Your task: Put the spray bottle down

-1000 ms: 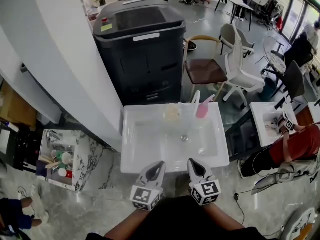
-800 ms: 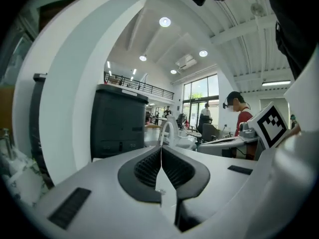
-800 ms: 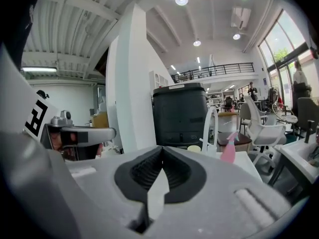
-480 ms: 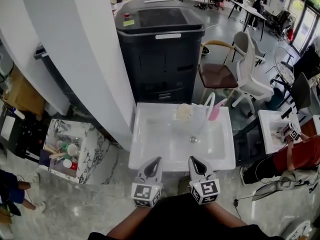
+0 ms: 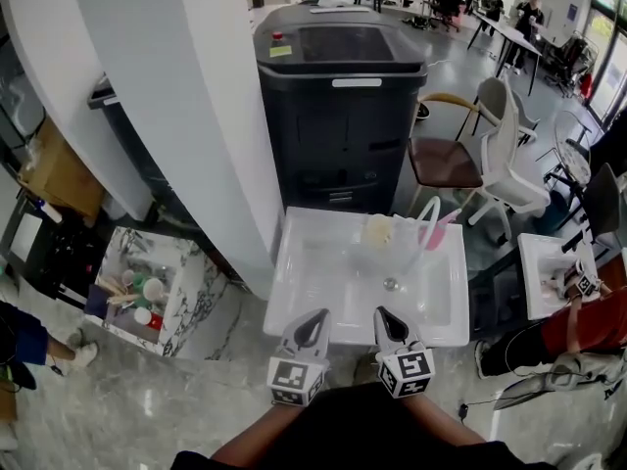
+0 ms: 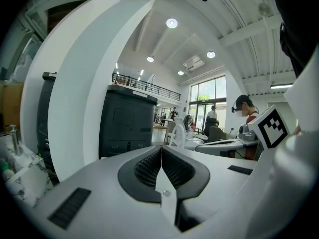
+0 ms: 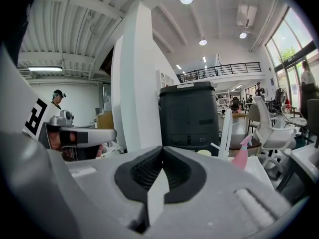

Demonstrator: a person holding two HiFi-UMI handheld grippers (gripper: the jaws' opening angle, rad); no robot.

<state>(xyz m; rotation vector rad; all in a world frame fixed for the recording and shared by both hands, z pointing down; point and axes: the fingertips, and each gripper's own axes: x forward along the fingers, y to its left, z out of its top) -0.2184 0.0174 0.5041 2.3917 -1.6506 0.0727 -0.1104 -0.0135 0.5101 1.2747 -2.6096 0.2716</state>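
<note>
Pink-headed spray bottle (image 7: 240, 156) in white sink (image 5: 294, 302)

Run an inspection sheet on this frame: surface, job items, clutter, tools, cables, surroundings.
Surface: white sink; drain visible in the basin.
Job's things: pink spray bottle at the sink's back right, beside the faucet; in neither tool.
Clutter: pale round item at the back rim; cups in a marble-patterned box on the left.
Tools: left tool and right tool both shut, empty, at the sink's near edge.
Cables: what looks like a thin dark cable on the floor, lower right.
Surroundings: black cabinet behind the sink, white column, chair, another person at a second sink.
</note>
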